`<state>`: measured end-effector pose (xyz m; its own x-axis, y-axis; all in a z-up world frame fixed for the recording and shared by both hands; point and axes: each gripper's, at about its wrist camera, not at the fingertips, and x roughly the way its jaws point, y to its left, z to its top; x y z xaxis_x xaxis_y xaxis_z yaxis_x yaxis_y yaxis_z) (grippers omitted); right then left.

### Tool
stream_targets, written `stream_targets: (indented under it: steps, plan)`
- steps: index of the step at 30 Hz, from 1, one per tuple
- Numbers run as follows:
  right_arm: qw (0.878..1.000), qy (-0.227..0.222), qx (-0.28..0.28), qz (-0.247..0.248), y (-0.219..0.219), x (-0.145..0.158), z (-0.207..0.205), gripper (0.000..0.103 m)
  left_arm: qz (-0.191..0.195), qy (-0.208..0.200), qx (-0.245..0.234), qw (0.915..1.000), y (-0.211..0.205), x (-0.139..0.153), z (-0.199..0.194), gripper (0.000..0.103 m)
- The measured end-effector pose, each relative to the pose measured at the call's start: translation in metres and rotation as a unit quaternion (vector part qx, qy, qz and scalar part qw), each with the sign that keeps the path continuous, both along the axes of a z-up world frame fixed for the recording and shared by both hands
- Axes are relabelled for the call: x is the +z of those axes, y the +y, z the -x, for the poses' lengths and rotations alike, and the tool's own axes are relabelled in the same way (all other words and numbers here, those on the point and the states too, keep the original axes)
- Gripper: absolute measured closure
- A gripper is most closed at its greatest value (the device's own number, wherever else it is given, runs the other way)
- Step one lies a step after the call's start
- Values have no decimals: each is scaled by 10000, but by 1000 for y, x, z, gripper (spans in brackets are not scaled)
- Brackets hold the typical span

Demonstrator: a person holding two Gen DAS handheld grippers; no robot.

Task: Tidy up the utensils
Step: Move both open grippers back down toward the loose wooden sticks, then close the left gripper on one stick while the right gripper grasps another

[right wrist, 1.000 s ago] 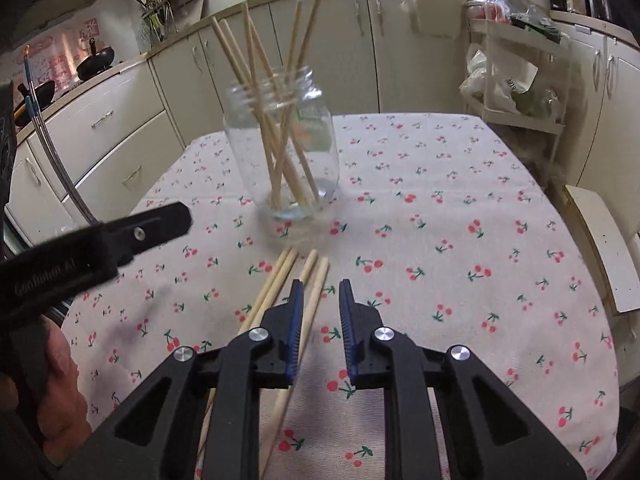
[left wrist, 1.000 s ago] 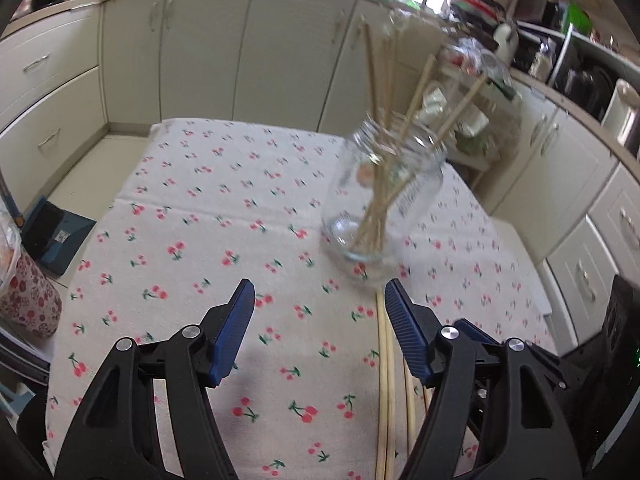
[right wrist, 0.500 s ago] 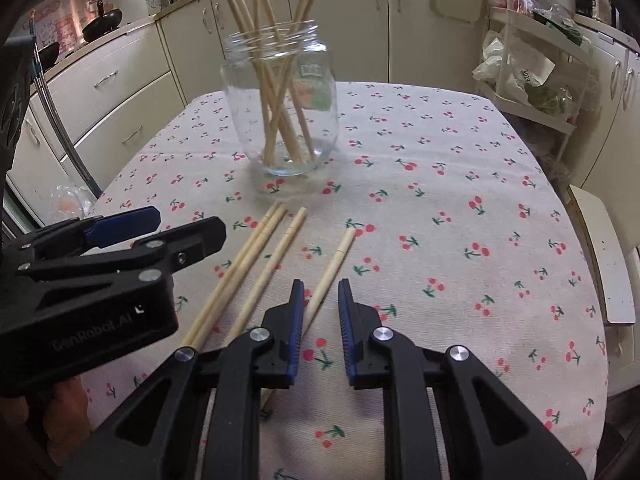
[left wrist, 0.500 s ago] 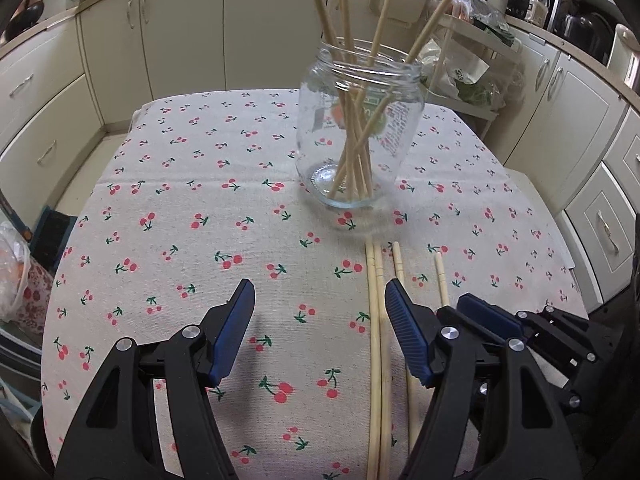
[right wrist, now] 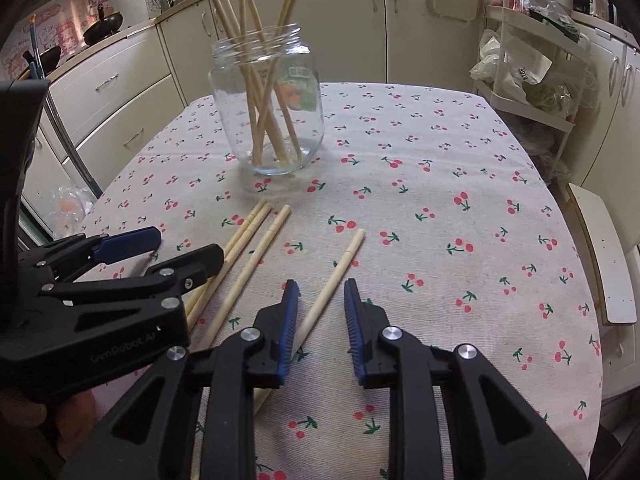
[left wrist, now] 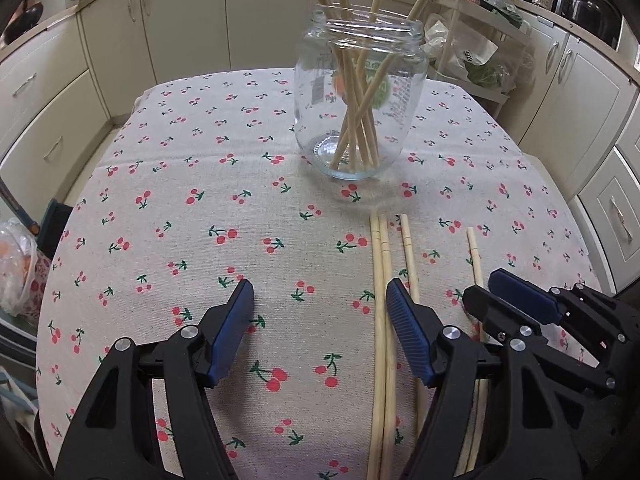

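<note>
A clear glass jar (left wrist: pixel 358 108) (right wrist: pixel 272 108) stands on the cherry-print tablecloth and holds several wooden chopsticks. Several more chopsticks lie flat on the cloth in front of it: a touching pair (left wrist: pixel 382 320) (right wrist: pixel 236 244), a single one (left wrist: pixel 410 256) (right wrist: pixel 256 264), and one further right (left wrist: pixel 474 252) (right wrist: pixel 334 276). My left gripper (left wrist: pixel 320 296) (right wrist: pixel 180 244) is open and empty, with its right finger over the pair. My right gripper (right wrist: pixel 318 292) (left wrist: pixel 488 292) is open, and its jaws straddle the rightmost chopstick without touching it.
The table (right wrist: pixel 480 208) is round with cream kitchen cabinets (left wrist: pixel 120 40) close behind. A white rack with bags (right wrist: pixel 528 76) stands at the right, a white chair seat (right wrist: pixel 604 256) beside the table edge, and a plastic bag (left wrist: pixel 16 264) at the left.
Both grippers have pulled back from the jar and lowered toward the loose chopsticks. My right gripper, nearly shut before, has opened around the rightmost chopstick.
</note>
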<state>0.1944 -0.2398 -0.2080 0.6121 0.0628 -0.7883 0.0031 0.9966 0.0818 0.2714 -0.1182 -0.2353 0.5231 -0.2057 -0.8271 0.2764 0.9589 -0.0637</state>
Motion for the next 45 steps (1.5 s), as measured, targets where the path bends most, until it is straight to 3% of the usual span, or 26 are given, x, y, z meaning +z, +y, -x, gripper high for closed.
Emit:
stream_targets:
  steps: [10, 15, 18, 22, 27, 28, 30, 31, 32, 33, 35, 39, 45]
  plan:
    - [9997, -12, 2, -243, -4, 0, 1, 73, -175, 46, 110, 9998, -2, 0, -1, 37]
    - [10000, 19, 52, -60, 0, 1, -2, 74, -513, -144, 353, 9980, -7, -3, -7, 37]
    - [9996, 58, 286, 8, 2, 0, -3, 88, -450, -88, 832, 9955, 8, -2, -10, 43]
    - [9986, 254, 282, -366, -15, 2, -9, 92, -325, -20, 828, 9960, 18, -1, -9, 44]
    - [9992, 270, 257, -149, -11, 2, -16, 89, -409, 25, 638, 9971, 7, -2, -22, 44]
    - [9994, 242, 258, -39, -7, 2, -16, 89, -447, 12, 591, 9972, 5, -3, -25, 46]
    - [9992, 199, 293, 165, -2, 1, -15, 91, -439, -16, 427, 9981, 0, -2, -28, 65]
    - [9993, 197, 285, 122, -3, 1, -15, 93, -385, 24, 368, 9986, -2, -1, -29, 83]
    - [9995, 213, 233, -16, -7, 1, -15, 95, -286, 100, 284, 9991, -1, 0, -31, 94]
    - [9995, 232, 181, -145, -11, 1, -16, 97, -168, 169, 225, 9995, 0, 0, -32, 97]
    - [9979, 256, -11, -594, -24, 1, -15, 97, 113, 173, 182, 9996, 6, 5, -32, 98]
    - [9911, 173, -290, -1291, -42, 2, -12, 97, 839, -436, 119, 9954, 26, 45, -24, 98]
    - [9739, -258, -557, -2187, -56, 9, -7, 97, 1759, -1496, 273, 9726, 51, 120, -29, 98]
